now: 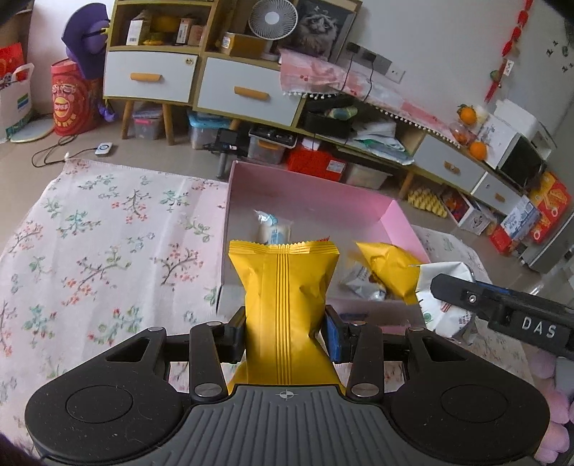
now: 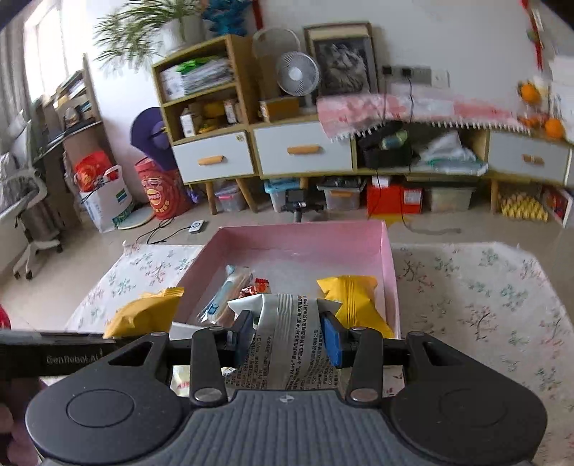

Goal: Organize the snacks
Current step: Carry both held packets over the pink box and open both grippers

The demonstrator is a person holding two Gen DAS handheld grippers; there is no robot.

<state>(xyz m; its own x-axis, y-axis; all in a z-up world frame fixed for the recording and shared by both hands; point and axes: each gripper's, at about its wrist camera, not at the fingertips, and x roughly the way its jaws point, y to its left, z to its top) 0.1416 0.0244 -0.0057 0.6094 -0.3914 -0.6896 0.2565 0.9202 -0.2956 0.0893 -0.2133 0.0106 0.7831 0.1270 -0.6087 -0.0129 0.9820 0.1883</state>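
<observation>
Above the pink box, your two tools each clamp one packet: left tool yellow packet, right tool silver packet; four snacks lie inside.

A long low wooden sideboard with white drawer fronts and orange handles runs across the upper half of both views against a plain white wall, bearing a small white desk fan, a framed dark picture and a pink fringed cloth. Beneath it, on the pale beige tiled floor, stand clear plastic storage boxes and a red cardboard box. At the upper left of the right wrist view, daylight enters through a bright window beside a green leafy potted plant.
</observation>
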